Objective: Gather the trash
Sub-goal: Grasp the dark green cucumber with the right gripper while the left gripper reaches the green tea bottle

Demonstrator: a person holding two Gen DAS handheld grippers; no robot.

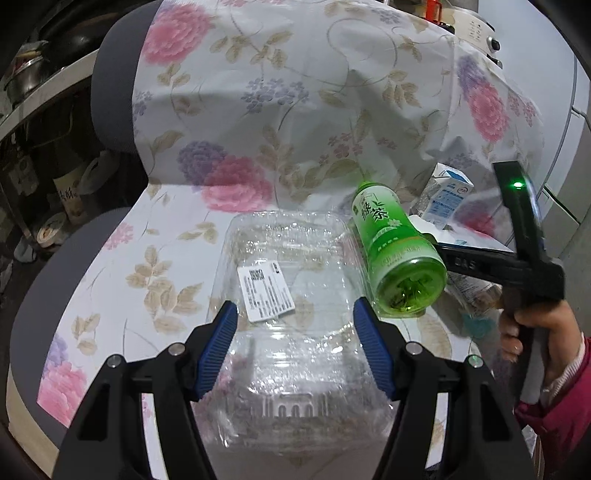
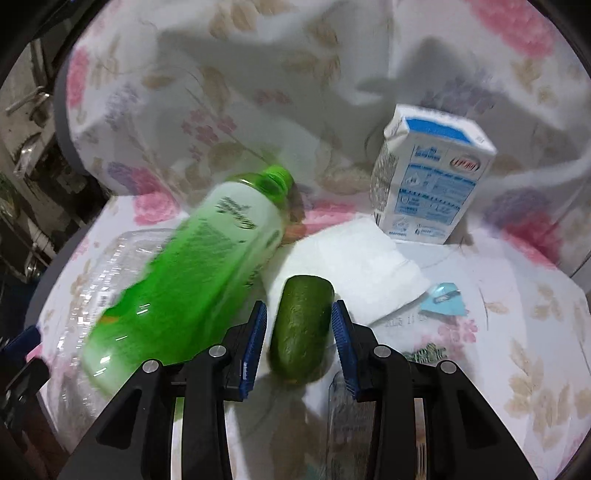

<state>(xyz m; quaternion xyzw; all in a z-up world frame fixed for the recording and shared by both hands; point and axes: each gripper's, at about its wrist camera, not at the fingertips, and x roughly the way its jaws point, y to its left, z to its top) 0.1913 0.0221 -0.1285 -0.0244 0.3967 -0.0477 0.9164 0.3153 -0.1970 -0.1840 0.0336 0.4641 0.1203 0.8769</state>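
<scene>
A clear plastic clamshell box (image 1: 291,295) with a white label lies on the flowered cloth, and my left gripper (image 1: 293,343) is open around its near part. A green tea bottle (image 1: 395,254) rests tilted on the box's right edge; it looks blurred in the right wrist view (image 2: 192,273). My right gripper (image 2: 299,332) is open with a dark green cucumber-like piece (image 2: 301,328) lying between its fingers. A blue-and-white milk carton (image 2: 432,177) stands behind on a white paper (image 2: 354,269). The right gripper's body (image 1: 517,254) shows at the left view's right side.
A flowered cloth (image 1: 258,110) covers a grey chair's seat and back. A blue torn wrapper (image 2: 443,299) lies right of the paper. Shelves with pots and jars (image 1: 44,147) stand at the left. A white appliance (image 1: 476,29) is behind.
</scene>
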